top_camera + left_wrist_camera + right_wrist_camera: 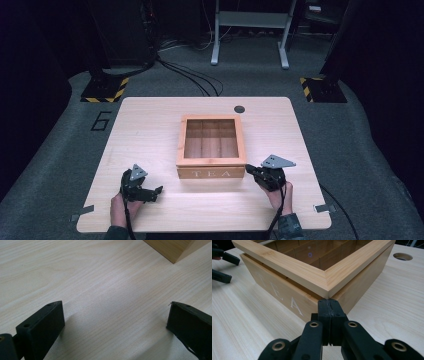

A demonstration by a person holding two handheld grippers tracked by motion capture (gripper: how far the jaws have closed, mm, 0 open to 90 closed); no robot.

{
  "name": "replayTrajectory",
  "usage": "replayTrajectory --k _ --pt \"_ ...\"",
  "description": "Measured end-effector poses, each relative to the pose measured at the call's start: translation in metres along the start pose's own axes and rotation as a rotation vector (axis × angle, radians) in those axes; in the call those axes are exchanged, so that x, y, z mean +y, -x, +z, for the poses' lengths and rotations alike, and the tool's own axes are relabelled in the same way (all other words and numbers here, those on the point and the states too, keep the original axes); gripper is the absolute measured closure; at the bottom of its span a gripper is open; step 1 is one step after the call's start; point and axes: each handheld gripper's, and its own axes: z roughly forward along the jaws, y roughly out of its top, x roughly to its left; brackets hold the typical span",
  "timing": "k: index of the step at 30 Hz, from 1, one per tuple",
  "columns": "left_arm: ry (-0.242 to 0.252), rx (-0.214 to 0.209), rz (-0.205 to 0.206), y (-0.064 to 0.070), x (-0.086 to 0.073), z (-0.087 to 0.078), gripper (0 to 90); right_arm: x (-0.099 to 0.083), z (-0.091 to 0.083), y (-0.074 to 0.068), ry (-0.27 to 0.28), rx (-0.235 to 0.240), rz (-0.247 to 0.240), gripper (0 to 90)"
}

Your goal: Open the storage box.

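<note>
A wooden tea box [211, 147] marked "TEA" sits mid-table, its window lid [287, 267] down over several dividers. A thin dark gap runs between lid and body along the front. My right gripper [329, 303] is shut with nothing in it. Its tips touch the box's front right corner just under the lid's edge; in the high view this right gripper [251, 171] is beside that corner. My left gripper [115, 312] stands open over bare table, and the box corner [172, 250] lies ahead of it. The left gripper [156, 191] is near the box's front left.
A round cable hole [239, 109] lies in the table behind the box. The table's front edge [200, 227] is close behind both hands. On the floor beyond are hazard-taped stand bases [102, 90] and a white frame [250, 30].
</note>
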Motion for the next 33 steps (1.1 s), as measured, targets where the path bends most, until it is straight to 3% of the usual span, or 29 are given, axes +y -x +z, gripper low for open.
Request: replayTrajectory --k 33 --pt "0.0 0.002 0.001 0.0 0.0 0.0 1.0 0.017 -0.004 0.0 0.055 -0.015 -0.024 89.0"
